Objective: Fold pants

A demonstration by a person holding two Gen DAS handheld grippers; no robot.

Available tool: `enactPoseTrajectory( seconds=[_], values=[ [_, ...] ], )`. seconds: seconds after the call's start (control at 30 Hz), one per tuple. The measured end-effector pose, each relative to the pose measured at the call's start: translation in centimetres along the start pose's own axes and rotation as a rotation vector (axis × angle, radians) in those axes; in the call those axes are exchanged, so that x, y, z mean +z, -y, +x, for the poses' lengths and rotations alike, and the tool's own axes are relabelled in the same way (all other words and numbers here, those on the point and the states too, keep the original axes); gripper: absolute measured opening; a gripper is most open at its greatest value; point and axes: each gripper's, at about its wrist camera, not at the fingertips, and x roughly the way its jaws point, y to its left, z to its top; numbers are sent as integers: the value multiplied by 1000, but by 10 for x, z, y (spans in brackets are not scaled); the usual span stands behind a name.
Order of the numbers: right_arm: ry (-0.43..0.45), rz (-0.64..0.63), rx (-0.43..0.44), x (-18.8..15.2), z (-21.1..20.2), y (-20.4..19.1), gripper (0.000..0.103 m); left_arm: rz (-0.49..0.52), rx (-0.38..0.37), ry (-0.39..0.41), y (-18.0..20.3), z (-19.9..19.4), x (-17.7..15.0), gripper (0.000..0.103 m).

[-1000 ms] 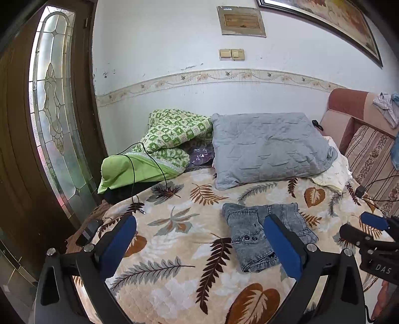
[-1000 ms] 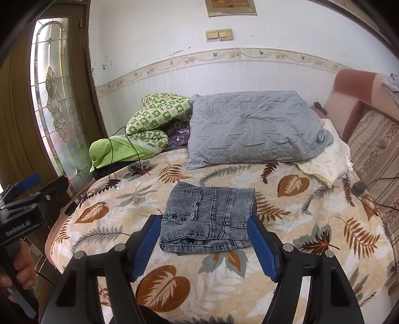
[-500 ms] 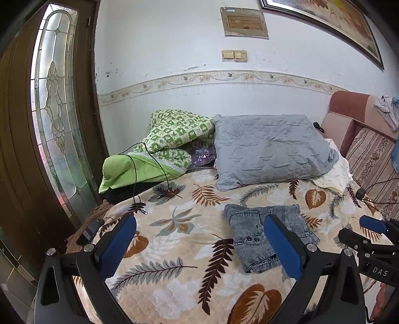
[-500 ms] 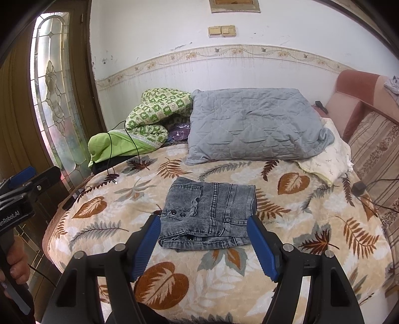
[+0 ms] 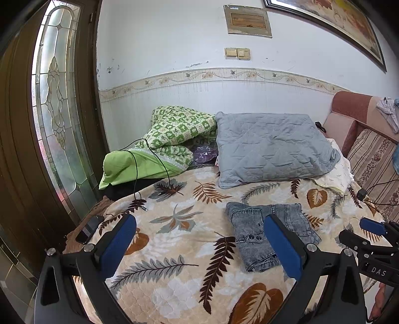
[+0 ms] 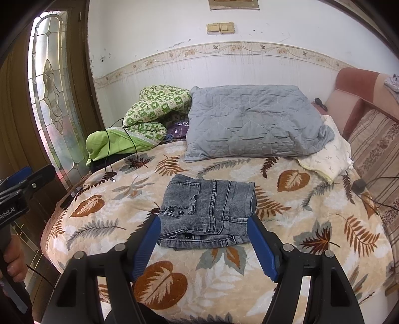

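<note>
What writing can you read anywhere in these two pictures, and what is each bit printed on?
"DAS": white letters on the black body of the right gripper, seen at the right edge of the left wrist view.
"Robot.AI": white letters on the black body of the left gripper, at the left edge of the right wrist view; its start is cut off by the picture's edge.
Plaque on the wall: any print is too small and blurred to read.
Jeans: no readable label.

White wall (image 5: 162, 44) with a floral border strip (image 5: 224, 74) behind the bed (image 6: 174, 261), twin light switches (image 5: 237, 53) above. Dark wooden door (image 5: 22, 139) on the left, daylight glowing through its leaded glass panel (image 5: 57, 104). Striped sofa (image 6: 374, 149) to the right.
</note>
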Motion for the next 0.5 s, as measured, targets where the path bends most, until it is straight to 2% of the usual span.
enactPoseTrajectory(
  seconds=[0.5],
  values=[
    [3, -6, -1, 0, 2, -3, 75, 3, -17, 17, -2, -1, -2, 102]
  ],
)
